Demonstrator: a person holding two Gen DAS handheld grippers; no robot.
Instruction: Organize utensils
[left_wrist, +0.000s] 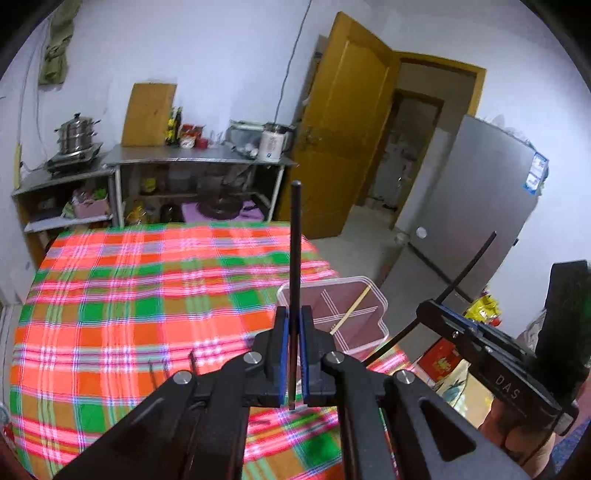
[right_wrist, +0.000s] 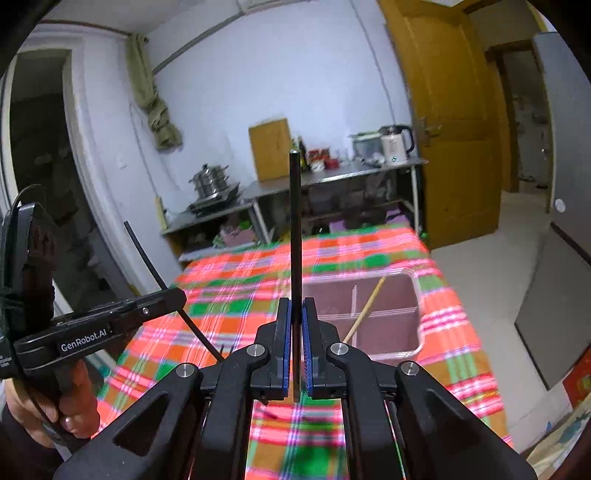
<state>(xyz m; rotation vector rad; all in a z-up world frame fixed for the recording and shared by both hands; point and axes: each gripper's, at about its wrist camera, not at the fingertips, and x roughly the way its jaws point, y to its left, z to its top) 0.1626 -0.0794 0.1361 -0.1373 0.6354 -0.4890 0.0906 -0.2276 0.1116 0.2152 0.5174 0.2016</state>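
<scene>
The plaid tabletop (left_wrist: 147, 295) is mostly bare toward its far and left edges, while the clear divided container (left_wrist: 364, 325) holding a wooden chopstick (left_wrist: 351, 309) occupies its right edge.

The left tool (left_wrist: 294, 325), filling the lower centre of its own view, is matte black with blue pads (left_wrist: 283, 354) lining the inner faces of its two fingers. Four round silver screw heads mark the linkage joints. In the right wrist view the same tool (right_wrist: 173, 299) shows at middle left with white "GenRobot.AI" lettering, and a bare-skinned hand (right_wrist: 48, 410) grips its handle. The right tool (right_wrist: 295, 321) looks alike; in the left wrist view, at right, its side (left_wrist: 428, 308) reads "DAS".
</scene>
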